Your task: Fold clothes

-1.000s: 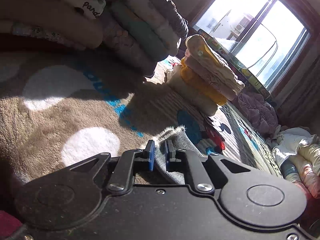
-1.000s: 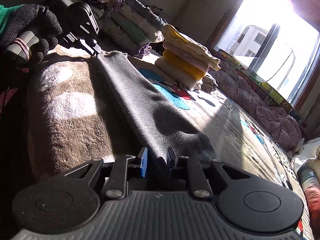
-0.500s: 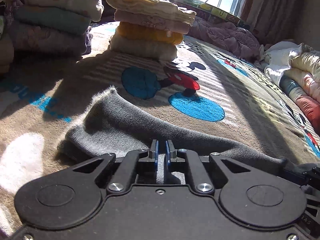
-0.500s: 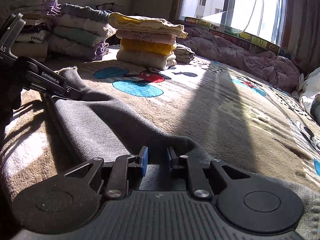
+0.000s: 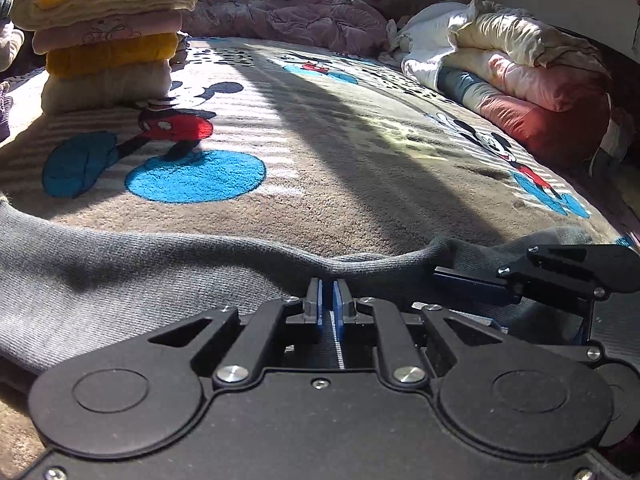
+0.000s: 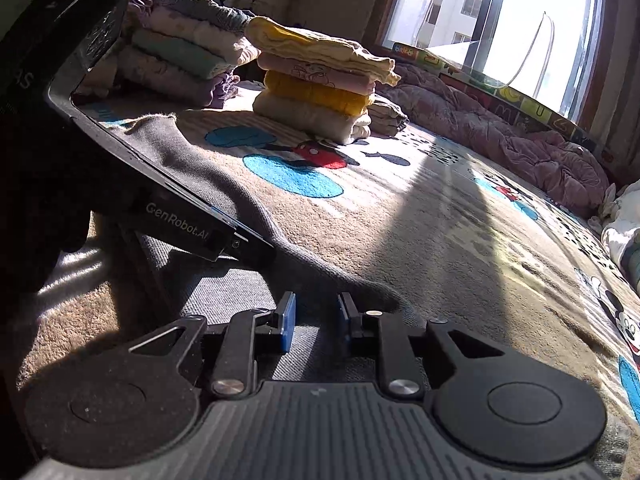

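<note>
A grey knitted garment [image 5: 120,280] lies folded lengthwise on the cartoon-print blanket [image 5: 360,168]. My left gripper [image 5: 328,304] is shut on the garment's near edge, its blue pads almost touching. In the right wrist view the left gripper [image 6: 256,248] comes in from the left, tips down on the grey garment [image 6: 200,168]. My right gripper [image 6: 316,318] sits just beside it; its jaws are opening, and the cloth lies slack between the pads without being pressed. The right gripper [image 5: 452,278] also shows at the right of the left wrist view.
A stack of folded yellow, pink and cream clothes [image 6: 320,92] stands on the blanket beyond the garment, with a second stack [image 6: 180,56] to its left. A purple quilt [image 6: 500,136] lies under the window. Bundled bedding [image 5: 520,76] sits at the right.
My left gripper has swung across with the grey cloth and now sits next to the right gripper. The right gripper's pads have parted from the cloth.
</note>
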Available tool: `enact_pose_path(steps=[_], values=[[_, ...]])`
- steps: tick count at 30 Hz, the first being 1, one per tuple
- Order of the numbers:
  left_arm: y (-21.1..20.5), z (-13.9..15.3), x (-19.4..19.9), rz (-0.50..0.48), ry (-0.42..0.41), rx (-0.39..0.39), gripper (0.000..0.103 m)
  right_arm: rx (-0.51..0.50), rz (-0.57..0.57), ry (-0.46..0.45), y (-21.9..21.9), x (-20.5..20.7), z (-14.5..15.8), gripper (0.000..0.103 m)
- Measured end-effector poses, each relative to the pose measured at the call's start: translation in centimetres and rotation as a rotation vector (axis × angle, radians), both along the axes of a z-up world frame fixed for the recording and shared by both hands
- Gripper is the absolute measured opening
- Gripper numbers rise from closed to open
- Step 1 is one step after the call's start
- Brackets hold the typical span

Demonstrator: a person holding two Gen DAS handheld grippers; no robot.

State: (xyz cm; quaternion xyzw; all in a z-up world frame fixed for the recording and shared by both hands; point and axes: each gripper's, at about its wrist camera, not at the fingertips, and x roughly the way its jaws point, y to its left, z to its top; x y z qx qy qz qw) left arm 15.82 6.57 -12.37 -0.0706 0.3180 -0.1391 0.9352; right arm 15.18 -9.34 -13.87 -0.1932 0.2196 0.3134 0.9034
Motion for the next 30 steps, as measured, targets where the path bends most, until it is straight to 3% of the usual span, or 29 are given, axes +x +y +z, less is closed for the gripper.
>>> enact_pose_path(steps=[3,5,8,10,11,12,13,16,20,26,30], values=[[-0.6,0.9,-0.1,-0.056,-0.05,-0.033,0.012,0.016,0.006,-0.027,-0.1,-0.2,0.3,0.024],[-0.9,-0.1,0.8,-0.033,-0.005,-0.022,0.014,0.013,0.008,-0.07,0.2,-0.4,0.4,0.025],[-0.2,-0.2,1.2,-0.02,0.024,-0.061,0.016,0.015,0.006,-0.02,0.3,0.5,-0.1,0.029],[0.0,1.8,0.6,-0.062,-0.028,-0.022,0.026,0.041,0.003,-0.01,-0.1,0.6,0.1,0.029],[0.2,2.9,0.3,-0.092,-0.051,0.011,0.038,0.039,0.009,-0.02,-0.2,0.3,0.2,0.029],[0.6,3.7,0.2,-0.119,-0.061,0.036,0.044,0.037,0.016,-0.029,-0.3,-0.1,0.3,0.031],[1.0,4.6,0.3,-0.15,-0.073,0.065,0.044,0.036,0.026,-0.029,-0.3,-0.5,0.4,0.033],[0.5,5.8,1.6,-0.374,-0.043,0.164,0.044,0.032,0.056,-0.031,-0.4,-1.7,0.5,0.033],[-1.7,4.6,4.7,-0.659,0.065,0.286,0.041,0.023,0.097,-0.014,-0.1,-3.1,0.3,0.03],[-3.7,3.6,6.2,-0.949,0.212,0.341,0.034,-0.002,0.098,-0.001,0.1,-4.1,0.1,0.029],[-3.9,4.4,6.0,-1.099,0.251,0.352,0.034,0.022,0.094,0.043,-0.5,-3.9,0.0,0.029]])
